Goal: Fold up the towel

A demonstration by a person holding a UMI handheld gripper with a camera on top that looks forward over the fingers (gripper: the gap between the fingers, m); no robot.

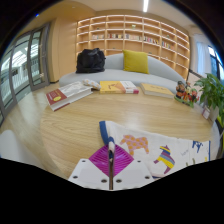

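Wooden table [60,128]: open magazine [68,95] at its far left, book [119,87] at far centre, potted plant [212,92] at far right. Gripper [111,160] at near edge; fingers together, pinching the printed towel [165,150], which lies around and right of them.
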